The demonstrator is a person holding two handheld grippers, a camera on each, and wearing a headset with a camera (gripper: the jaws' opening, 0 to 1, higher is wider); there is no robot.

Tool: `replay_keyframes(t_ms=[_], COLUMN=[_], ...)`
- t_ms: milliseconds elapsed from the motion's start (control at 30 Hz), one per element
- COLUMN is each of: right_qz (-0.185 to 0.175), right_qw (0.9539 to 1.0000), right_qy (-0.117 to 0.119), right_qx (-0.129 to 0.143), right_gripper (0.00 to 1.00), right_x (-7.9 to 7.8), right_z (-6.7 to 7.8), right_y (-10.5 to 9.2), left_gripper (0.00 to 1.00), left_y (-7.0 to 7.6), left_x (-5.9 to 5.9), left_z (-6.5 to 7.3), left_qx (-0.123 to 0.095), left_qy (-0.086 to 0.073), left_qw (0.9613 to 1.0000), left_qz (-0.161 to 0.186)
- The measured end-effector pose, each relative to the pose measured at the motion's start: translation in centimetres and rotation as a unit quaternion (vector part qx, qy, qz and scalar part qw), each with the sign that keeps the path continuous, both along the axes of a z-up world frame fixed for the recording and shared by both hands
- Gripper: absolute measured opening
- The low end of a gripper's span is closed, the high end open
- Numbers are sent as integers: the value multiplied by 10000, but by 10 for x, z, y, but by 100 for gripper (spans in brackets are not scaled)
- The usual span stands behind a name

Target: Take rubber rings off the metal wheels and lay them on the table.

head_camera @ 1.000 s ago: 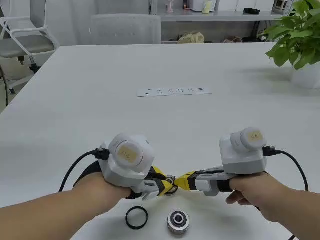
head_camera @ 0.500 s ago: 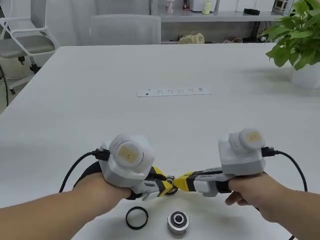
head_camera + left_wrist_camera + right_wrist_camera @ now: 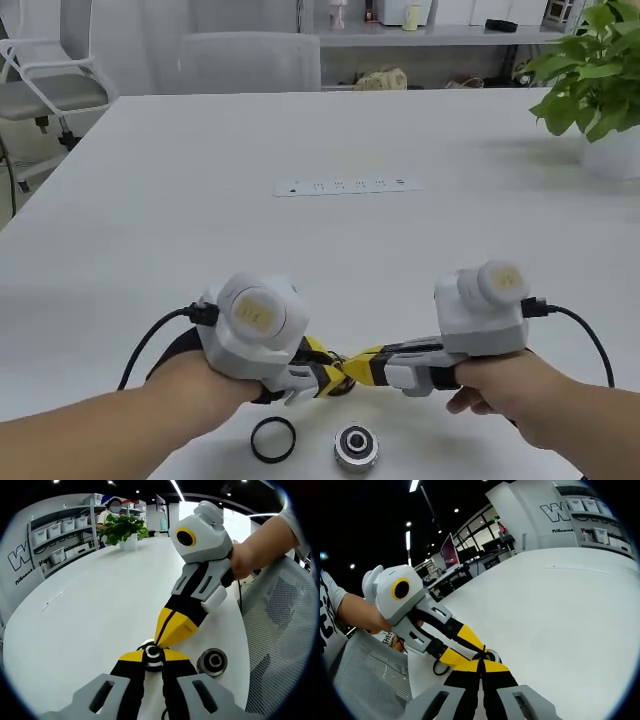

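Observation:
My two grippers meet tip to tip just above the table's near edge. A small metal wheel point(image 3: 152, 657) sits between the yellow tips of my left gripper point(image 3: 330, 374), which is shut on it. My right gripper point(image 3: 352, 368) comes in from the opposite side, its tips pinched shut on the rubber ring at the wheel's rim point(image 3: 491, 655). In the left gripper view my right gripper point(image 3: 159, 641) reaches down from the upper right. One loose black rubber ring point(image 3: 272, 438) lies flat on the table, beside a bare metal wheel point(image 3: 356, 447), which also lies beside my left jaws point(image 3: 212, 661).
A white power strip point(image 3: 347, 185) lies mid-table. A potted plant point(image 3: 590, 70) stands at the far right corner. Chairs point(image 3: 250, 58) stand along the far side, and a mesh chair back point(image 3: 280, 645) is close behind the near edge. Cables trail from both grippers.

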State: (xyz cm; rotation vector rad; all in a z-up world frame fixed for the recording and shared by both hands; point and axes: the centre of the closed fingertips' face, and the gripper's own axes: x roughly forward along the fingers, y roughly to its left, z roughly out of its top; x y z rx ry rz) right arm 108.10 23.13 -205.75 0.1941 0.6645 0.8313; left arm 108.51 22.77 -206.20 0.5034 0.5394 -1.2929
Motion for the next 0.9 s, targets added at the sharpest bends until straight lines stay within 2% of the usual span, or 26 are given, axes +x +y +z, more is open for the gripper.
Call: replay_keyframes(t_ms=[300, 633, 900], right_qz=[-39, -16, -35], right_qw=[10000, 10000, 10000], right_qy=[16, -18, -31], right_qx=[-29, -24, 39], right_gripper=[0, 0, 0], right_x=[0, 0, 0], right_z=[-2, -1, 1], right_y=[-5, -5, -6], left_gripper=[7, 9, 13], left_y=[-1, 2, 9], left_x=[1, 1, 2], left_z=[0, 2, 4], left_qx=[-41, 15, -8], left_qy=[-8, -50, 12], left_qw=[10000, 10000, 10000], left_qz=[-7, -53, 2])
